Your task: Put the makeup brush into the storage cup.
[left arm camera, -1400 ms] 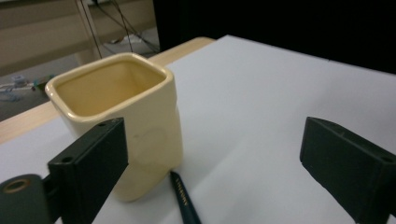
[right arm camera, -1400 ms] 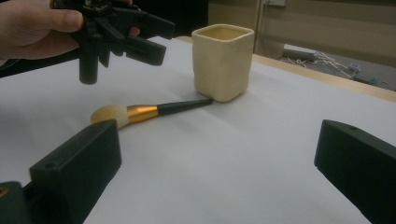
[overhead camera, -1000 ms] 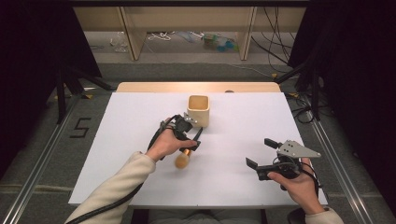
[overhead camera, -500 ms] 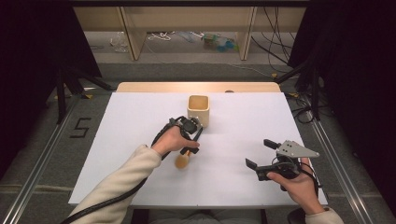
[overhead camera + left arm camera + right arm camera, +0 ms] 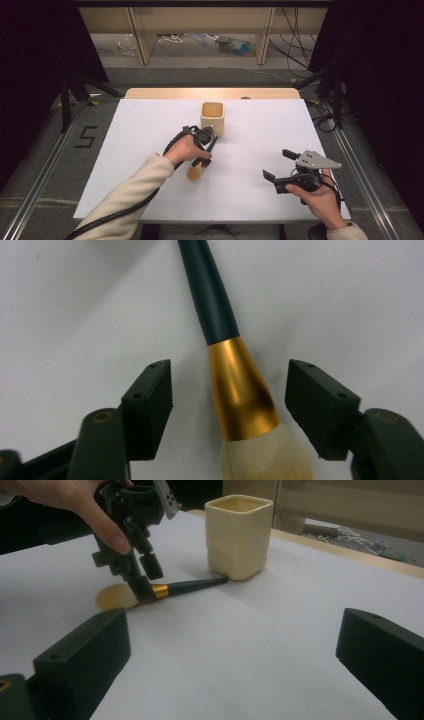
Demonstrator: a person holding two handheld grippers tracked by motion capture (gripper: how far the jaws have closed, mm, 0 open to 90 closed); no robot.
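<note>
White table [image 5: 125, 150]: cream cup [image 5: 212, 118] looks empty; left claw [image 5: 229, 390] closing astride brush [image 5: 240, 390], untouched; right claw [image 5: 230, 670] wide, empty.

The right gripper view looks along the right gripper [image 5: 235, 670], whose two black jaws stand wide apart at the bottom corners with nothing between them. Beyond them, on the white table cover [image 5: 280, 645], a makeup brush [image 5: 170, 589] lies flat, its dark handle tip touching or nearly touching the base of a cream square cup [image 5: 239, 535]. The left gripper [image 5: 145, 577], held by a hand [image 5: 75, 500], points down over the brush's gold band, its jaws astride it.
</note>
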